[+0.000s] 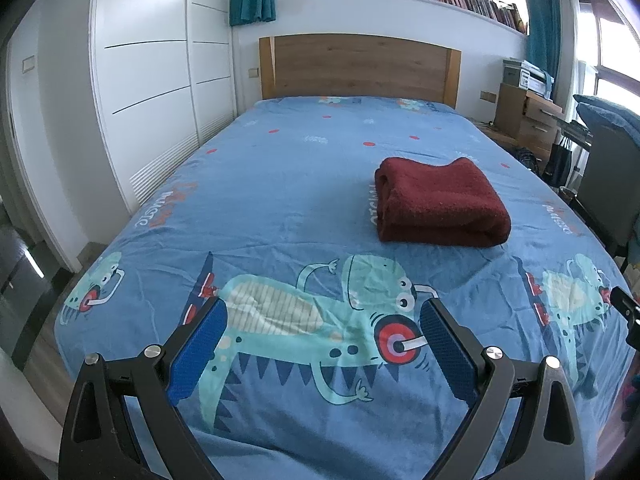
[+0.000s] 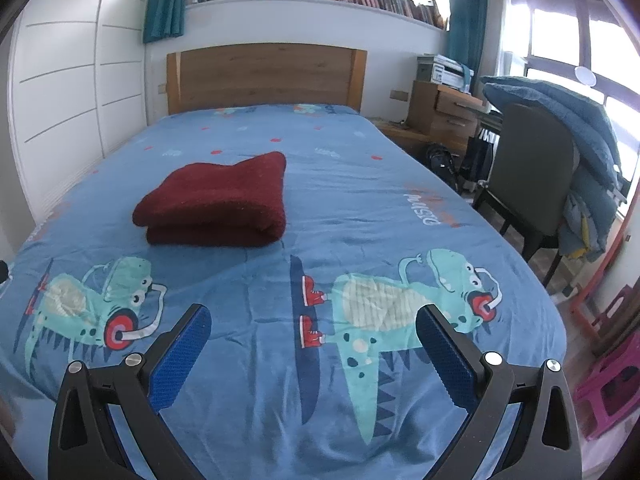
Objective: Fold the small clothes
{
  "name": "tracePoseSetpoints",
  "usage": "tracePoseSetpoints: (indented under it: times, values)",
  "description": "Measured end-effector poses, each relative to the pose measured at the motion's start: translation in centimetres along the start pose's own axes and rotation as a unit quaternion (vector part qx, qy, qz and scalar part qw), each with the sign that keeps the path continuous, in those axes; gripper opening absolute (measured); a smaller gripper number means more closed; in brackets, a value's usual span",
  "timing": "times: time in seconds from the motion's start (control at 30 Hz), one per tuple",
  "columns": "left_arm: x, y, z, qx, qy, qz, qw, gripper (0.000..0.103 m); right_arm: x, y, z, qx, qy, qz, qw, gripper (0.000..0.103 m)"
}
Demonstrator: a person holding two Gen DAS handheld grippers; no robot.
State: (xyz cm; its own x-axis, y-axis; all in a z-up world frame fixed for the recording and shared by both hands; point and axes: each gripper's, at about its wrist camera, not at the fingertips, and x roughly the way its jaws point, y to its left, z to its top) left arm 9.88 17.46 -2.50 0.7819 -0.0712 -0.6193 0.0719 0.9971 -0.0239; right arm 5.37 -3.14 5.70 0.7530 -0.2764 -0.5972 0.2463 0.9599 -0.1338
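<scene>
Across the bed (image 1: 280, 184), blue sheet lies bare around both tongs, left (image 1: 322, 334) and right (image 2: 314, 338), each spread wide and holding nothing. At one o'clock from the left, eleven from the right, sits the folded maroon cloth (image 1: 440, 202), long axis running headboard-to-foot, rounded fold facing near. Its underside is hidden.

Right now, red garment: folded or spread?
Folded. The dark red garment lies on the bedsheet as a compact stack, its layered edges showing.

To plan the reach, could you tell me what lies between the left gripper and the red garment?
Only bedsheet with a dinosaur print separates the left gripper from the folded red garment; the left wrist view shows it.
</scene>
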Motion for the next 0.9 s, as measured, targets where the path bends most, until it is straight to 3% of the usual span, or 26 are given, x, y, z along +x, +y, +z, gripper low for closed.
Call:
tracePoseSetpoints:
  times: [0.9]
  values:
    - [0.04, -0.42, -0.55, 0.01, 0.004, 0.004, 0.9999, 0.095, -0.43, -0.1, -0.28, 0.0, -0.002, -0.003, 1.0, 0.102]
